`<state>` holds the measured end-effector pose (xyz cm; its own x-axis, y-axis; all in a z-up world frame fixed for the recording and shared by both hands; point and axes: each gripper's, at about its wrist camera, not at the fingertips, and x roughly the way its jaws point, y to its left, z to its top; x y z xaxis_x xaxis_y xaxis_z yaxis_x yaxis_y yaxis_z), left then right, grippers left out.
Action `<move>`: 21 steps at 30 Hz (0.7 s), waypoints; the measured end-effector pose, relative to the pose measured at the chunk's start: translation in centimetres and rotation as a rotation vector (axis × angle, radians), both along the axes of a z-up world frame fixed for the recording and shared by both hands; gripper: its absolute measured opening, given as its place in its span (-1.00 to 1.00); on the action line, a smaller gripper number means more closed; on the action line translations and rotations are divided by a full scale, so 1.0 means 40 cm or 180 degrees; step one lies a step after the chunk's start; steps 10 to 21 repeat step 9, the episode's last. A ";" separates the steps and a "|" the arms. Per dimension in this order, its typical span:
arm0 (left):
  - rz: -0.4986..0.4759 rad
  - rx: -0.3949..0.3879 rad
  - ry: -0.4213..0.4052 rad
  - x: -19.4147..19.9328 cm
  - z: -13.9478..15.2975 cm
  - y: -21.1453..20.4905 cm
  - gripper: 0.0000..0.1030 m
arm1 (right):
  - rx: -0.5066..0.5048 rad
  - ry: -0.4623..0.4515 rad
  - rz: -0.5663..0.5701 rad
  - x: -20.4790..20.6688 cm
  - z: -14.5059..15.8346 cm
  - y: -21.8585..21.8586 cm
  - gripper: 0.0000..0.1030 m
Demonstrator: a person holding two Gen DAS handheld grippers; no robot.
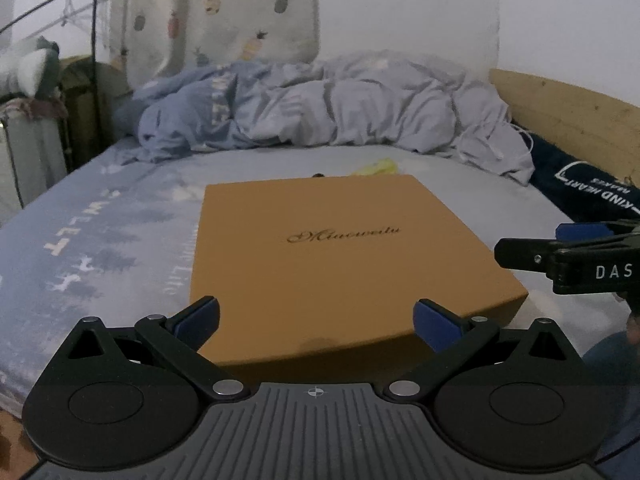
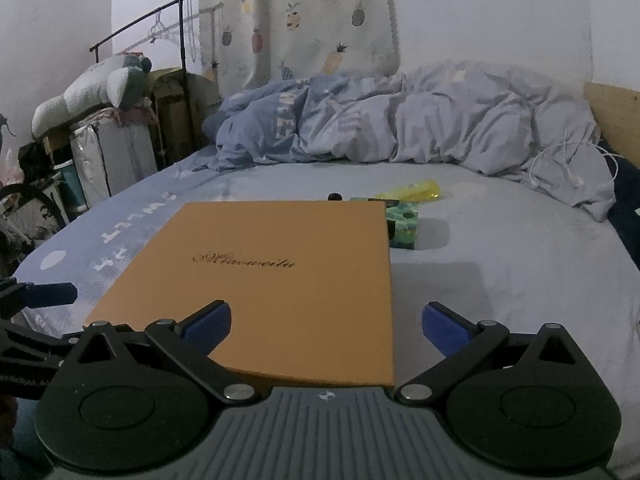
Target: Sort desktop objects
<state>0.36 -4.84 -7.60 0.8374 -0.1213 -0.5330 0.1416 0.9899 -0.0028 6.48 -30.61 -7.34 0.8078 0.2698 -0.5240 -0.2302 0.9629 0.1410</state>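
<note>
A flat orange box (image 1: 336, 256) with gold script lettering lies on the bed, its near edge just ahead of both grippers; it also fills the middle of the right wrist view (image 2: 280, 280). My left gripper (image 1: 316, 322) hovers open over the box's near edge, nothing between its blue pads. My right gripper (image 2: 326, 324) is open too, straddling the box's near right corner. Behind the box lie a green patterned packet (image 2: 404, 226), a yellow item (image 2: 416, 191) and a small black object (image 2: 334, 197). The right gripper's side (image 1: 568, 260) shows at the left view's right edge.
A crumpled blue duvet (image 2: 400, 120) is heaped at the back of the bed. The wooden headboard (image 1: 568, 120) and a dark pillow (image 1: 580, 184) are at right. A clothes rack and piled bags (image 2: 104, 128) stand left of the bed. A white cable (image 2: 568, 164) lies by the duvet.
</note>
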 end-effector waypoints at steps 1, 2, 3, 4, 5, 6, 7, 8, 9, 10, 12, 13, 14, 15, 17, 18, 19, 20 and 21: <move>0.0000 -0.0016 -0.0014 -0.002 0.001 0.002 1.00 | 0.0003 -0.0007 -0.0004 -0.001 0.000 0.001 1.00; 0.0001 -0.0031 -0.0027 -0.004 0.002 0.004 1.00 | 0.0000 -0.0013 -0.0002 -0.002 0.000 0.001 1.00; 0.0001 -0.0047 -0.0041 -0.006 0.003 0.006 1.00 | -0.0008 -0.0016 0.0001 -0.003 -0.002 0.002 1.00; 0.0006 -0.0051 -0.0039 -0.005 0.003 0.007 1.00 | -0.0019 -0.0016 0.0003 -0.003 -0.003 0.003 1.00; 0.0010 -0.0054 -0.0038 -0.004 0.004 0.009 1.00 | -0.0023 -0.0013 0.0002 -0.004 -0.004 0.004 1.00; 0.0018 -0.0064 -0.0030 0.000 0.004 0.008 1.00 | -0.0021 -0.0009 -0.0001 -0.004 -0.004 0.003 1.00; 0.0033 -0.0066 -0.0023 0.001 0.004 0.009 1.00 | -0.0017 -0.0007 -0.0004 -0.005 -0.004 0.003 1.00; 0.0048 -0.0068 -0.0016 0.002 0.004 0.009 1.00 | -0.0009 -0.0009 -0.0010 -0.006 -0.004 0.002 1.00; 0.0055 -0.0068 -0.0008 0.004 0.004 0.010 1.00 | -0.0002 -0.0014 -0.0015 -0.006 -0.002 0.001 1.00; 0.0055 -0.0068 -0.0008 0.004 0.004 0.010 1.00 | -0.0002 -0.0014 -0.0015 -0.006 -0.002 0.001 1.00; 0.0055 -0.0068 -0.0008 0.004 0.004 0.010 1.00 | -0.0002 -0.0014 -0.0015 -0.006 -0.002 0.001 1.00; 0.0055 -0.0068 -0.0008 0.004 0.004 0.010 1.00 | -0.0002 -0.0014 -0.0015 -0.006 -0.002 0.001 1.00; 0.0055 -0.0068 -0.0008 0.004 0.004 0.010 1.00 | -0.0002 -0.0014 -0.0015 -0.006 -0.002 0.001 1.00; 0.0055 -0.0068 -0.0008 0.004 0.004 0.010 1.00 | -0.0002 -0.0014 -0.0015 -0.006 -0.002 0.001 1.00; 0.0055 -0.0068 -0.0008 0.004 0.004 0.010 1.00 | -0.0002 -0.0014 -0.0015 -0.006 -0.002 0.001 1.00; 0.0055 -0.0068 -0.0008 0.004 0.004 0.010 1.00 | -0.0002 -0.0014 -0.0015 -0.006 -0.002 0.001 1.00; 0.0055 -0.0068 -0.0008 0.004 0.004 0.010 1.00 | -0.0002 -0.0014 -0.0015 -0.006 -0.002 0.001 1.00; 0.0055 -0.0068 -0.0008 0.004 0.004 0.010 1.00 | -0.0002 -0.0014 -0.0015 -0.006 -0.002 0.001 1.00; 0.0055 -0.0068 -0.0008 0.004 0.004 0.010 1.00 | -0.0002 -0.0014 -0.0015 -0.006 -0.002 0.001 1.00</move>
